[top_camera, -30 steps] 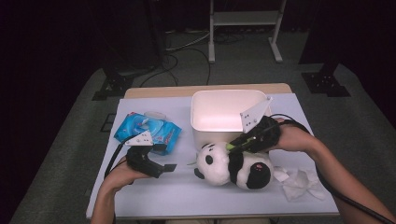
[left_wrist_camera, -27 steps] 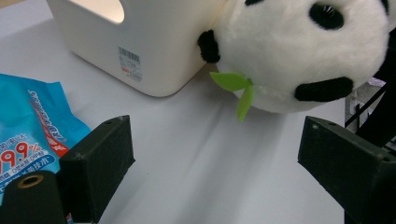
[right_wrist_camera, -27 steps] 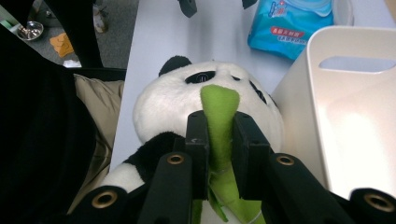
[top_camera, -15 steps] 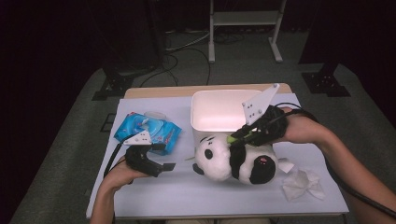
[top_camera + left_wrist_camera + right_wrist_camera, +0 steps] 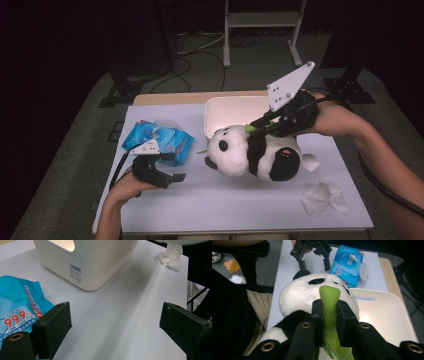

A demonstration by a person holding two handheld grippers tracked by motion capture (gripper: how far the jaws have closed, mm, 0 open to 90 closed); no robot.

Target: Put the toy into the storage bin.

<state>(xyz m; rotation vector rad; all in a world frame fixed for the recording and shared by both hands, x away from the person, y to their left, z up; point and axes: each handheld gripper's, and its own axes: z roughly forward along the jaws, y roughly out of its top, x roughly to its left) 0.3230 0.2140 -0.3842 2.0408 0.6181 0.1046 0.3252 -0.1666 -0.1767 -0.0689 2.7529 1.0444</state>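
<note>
A black-and-white panda plush (image 5: pixel 252 152) hangs tilted above the white table (image 5: pixel 220 205), just in front of the white bin (image 5: pixel 227 111). My right gripper (image 5: pixel 257 129) is shut on the green stalk (image 5: pixel 329 312) sewn to the panda (image 5: pixel 297 295), and holds it from above. My left gripper (image 5: pixel 172 176) rests low at the front left, open with nothing between its fingers (image 5: pixel 53 326). It points across the bare table (image 5: pixel 120 315) toward the bin (image 5: pixel 95 265).
A blue wet-wipes packet (image 5: pixel 160 140) lies left of the bin, beside my left gripper; the packet (image 5: pixel 17 307) touches the left jaw's side. A crumpled tissue (image 5: pixel 325 196) lies at the front right, and another (image 5: pixel 311 162) sits behind the panda.
My right gripper has lifted the panda off the table and carried it up and back toward the bin. The left gripper has stayed where it was.
</note>
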